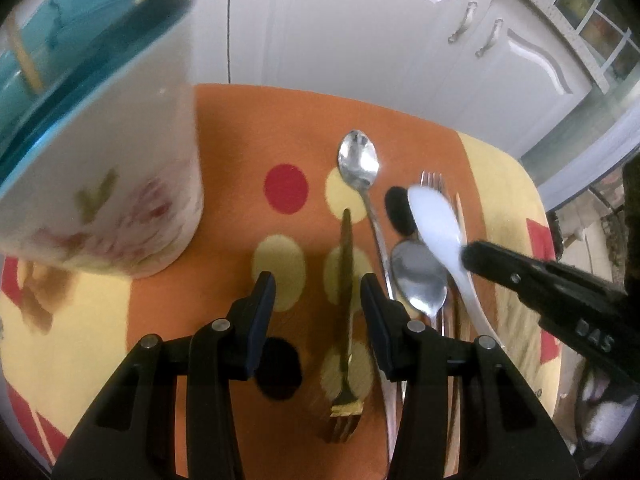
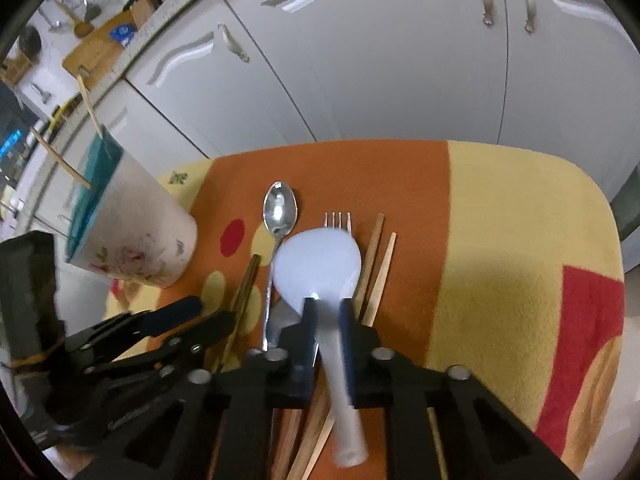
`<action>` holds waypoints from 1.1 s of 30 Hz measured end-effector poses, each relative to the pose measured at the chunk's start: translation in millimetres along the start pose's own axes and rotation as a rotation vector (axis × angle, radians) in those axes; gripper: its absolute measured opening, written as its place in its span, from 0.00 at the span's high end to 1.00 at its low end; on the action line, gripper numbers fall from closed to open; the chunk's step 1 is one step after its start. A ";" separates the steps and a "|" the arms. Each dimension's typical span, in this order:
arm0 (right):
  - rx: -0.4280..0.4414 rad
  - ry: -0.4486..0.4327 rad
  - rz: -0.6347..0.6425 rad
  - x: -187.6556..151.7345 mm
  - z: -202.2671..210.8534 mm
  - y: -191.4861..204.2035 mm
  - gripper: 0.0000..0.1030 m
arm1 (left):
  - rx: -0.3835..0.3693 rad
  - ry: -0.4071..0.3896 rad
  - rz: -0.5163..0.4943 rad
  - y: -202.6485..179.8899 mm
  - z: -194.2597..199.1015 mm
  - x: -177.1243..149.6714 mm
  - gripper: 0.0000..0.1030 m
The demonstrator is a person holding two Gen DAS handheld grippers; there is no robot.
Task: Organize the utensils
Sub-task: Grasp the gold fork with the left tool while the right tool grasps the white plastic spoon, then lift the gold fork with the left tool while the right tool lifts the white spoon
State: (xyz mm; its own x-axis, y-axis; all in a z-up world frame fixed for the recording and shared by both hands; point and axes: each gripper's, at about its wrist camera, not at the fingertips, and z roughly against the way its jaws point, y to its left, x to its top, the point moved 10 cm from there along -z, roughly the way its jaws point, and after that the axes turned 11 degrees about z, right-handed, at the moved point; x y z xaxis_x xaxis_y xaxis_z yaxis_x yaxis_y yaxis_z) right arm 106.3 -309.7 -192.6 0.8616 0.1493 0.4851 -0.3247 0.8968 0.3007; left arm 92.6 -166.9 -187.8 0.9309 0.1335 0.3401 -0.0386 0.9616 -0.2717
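While clamped on white plastic spoon [image 2: 318, 268] handle, right gripper [image 2: 327, 320] lifted over cutlery pile. Left gripper [image 1: 318, 300] jaws apart, straddling gold fork [image 1: 345, 320] on cloth [image 2: 500, 240], not touching.

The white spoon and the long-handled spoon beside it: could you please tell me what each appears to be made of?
The white spoon, clamped by its handle in the right hand-held gripper, looks like plastic or possibly ceramic: opaque, evenly white, smooth, with only a soft sheen. The long-handled spoon looks like polished steel: its bowl is mirror-bright and shows sharp reflections of the room.
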 end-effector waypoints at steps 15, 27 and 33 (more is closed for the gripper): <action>-0.033 0.014 0.121 13.2 3.7 7.6 0.60 | -0.037 0.010 -0.060 -8.1 -13.2 11.1 0.95; -0.143 0.080 0.329 6.7 -17.2 44.4 0.52 | -0.033 0.022 -0.041 15.8 5.4 -12.4 0.95; -0.231 0.087 0.374 7.0 -30.5 44.0 0.54 | -0.036 0.029 -0.019 17.7 4.9 -14.8 0.95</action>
State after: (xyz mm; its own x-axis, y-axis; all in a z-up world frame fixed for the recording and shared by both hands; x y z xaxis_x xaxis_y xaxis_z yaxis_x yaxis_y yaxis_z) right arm 109.9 -256.4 -201.0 0.7343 0.5063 0.4522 -0.5328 0.8426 -0.0783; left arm 76.4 -150.7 -193.2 0.9416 0.1080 0.3190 -0.0085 0.9545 -0.2980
